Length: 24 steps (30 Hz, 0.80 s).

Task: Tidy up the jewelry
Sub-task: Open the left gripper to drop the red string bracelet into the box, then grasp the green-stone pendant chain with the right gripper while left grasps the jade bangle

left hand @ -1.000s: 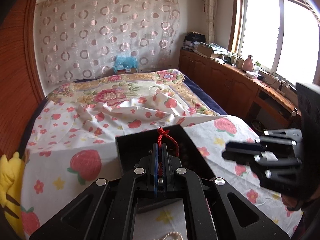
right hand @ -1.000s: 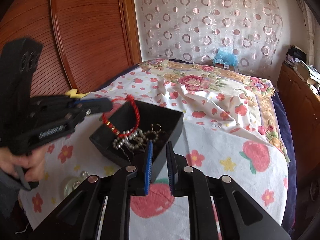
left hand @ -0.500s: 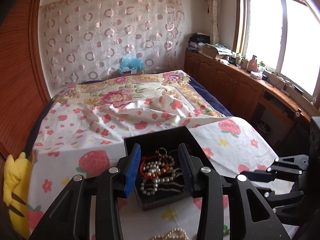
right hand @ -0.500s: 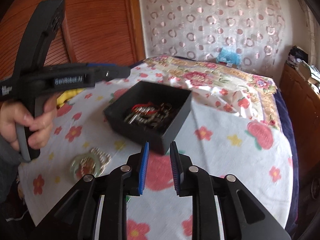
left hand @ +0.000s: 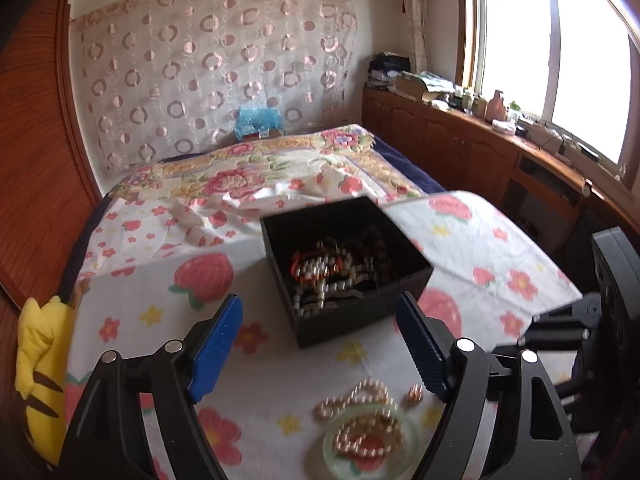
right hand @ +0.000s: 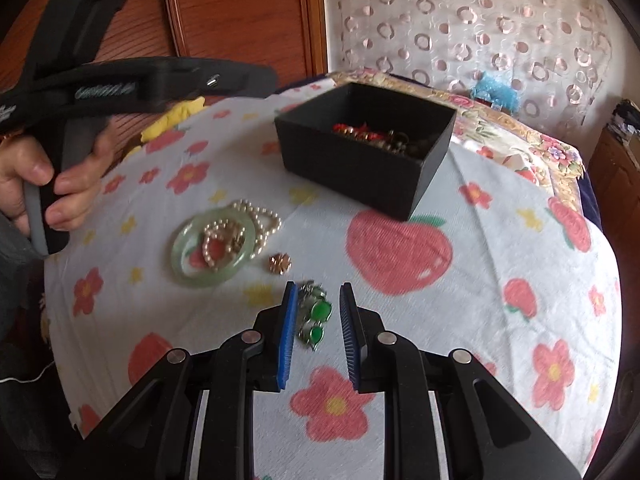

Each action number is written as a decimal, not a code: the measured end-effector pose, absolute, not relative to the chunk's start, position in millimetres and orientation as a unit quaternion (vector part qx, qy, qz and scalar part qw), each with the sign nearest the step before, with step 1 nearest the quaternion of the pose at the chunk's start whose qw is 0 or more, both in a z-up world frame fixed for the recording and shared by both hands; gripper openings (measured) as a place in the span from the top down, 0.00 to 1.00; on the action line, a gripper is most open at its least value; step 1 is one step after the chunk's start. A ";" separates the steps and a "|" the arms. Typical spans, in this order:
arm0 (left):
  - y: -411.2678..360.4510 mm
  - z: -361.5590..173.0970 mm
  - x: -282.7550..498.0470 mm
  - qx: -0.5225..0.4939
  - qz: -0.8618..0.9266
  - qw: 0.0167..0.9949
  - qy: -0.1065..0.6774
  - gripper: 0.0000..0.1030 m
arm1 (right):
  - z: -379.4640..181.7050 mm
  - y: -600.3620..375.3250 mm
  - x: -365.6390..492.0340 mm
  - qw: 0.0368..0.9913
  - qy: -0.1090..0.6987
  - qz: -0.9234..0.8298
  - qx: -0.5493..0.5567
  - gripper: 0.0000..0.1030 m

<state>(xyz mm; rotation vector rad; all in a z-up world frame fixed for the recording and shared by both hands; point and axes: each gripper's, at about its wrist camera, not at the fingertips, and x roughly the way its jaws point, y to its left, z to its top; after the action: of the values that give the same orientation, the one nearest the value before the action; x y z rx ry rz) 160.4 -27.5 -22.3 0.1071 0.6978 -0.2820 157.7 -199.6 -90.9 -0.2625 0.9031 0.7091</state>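
A black box (left hand: 360, 312) (right hand: 360, 172) on the bed holds a red cord bracelet (left hand: 308, 266), pearls and other pieces. My left gripper (left hand: 320, 336) is wide open and empty, just in front of the box. A pale green bangle (right hand: 182, 250) (left hand: 340, 452) lies on the sheet with a pearl strand (right hand: 260, 220) (left hand: 360, 396) across it. A small gold piece (right hand: 280, 263) (left hand: 415, 394) lies beside it. My right gripper (right hand: 318, 314) is open, its jaws on either side of a green-stone jewel (right hand: 316, 316) on the sheet.
The floral bedsheet (right hand: 480, 300) covers the bed. A yellow plush toy (left hand: 40, 360) lies at the left bed edge. Wooden cabinets (left hand: 480, 152) stand on the right below a window. A red wooden panel (right hand: 240, 12) stands on the left.
My left gripper let the red cord bracelet drop into the box, opened wide and drew back. My right gripper opened wider and moved back and down to the green-stone jewel.
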 end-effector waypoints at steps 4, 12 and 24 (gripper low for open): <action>-20.1 -35.4 147.9 0.053 -0.139 0.922 0.356 0.26 | -95.4 -198.2 158.1 0.828 0.434 0.330 -0.132 0.87; -13.2 -61.1 126.5 0.046 -0.146 0.910 0.385 0.26 | -102.6 -200.1 166.0 0.825 0.449 0.319 -0.127 0.89; -33.9 -86.0 109.9 0.064 -0.165 0.890 0.421 0.26 | -102.6 -200.2 168.1 0.833 0.436 0.306 -0.148 0.94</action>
<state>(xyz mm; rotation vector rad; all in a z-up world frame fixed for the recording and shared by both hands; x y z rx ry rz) 109.9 -33.9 -86.0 0.1333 0.8745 -0.3435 168.1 -200.2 -102.6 -0.3146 0.9244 0.6479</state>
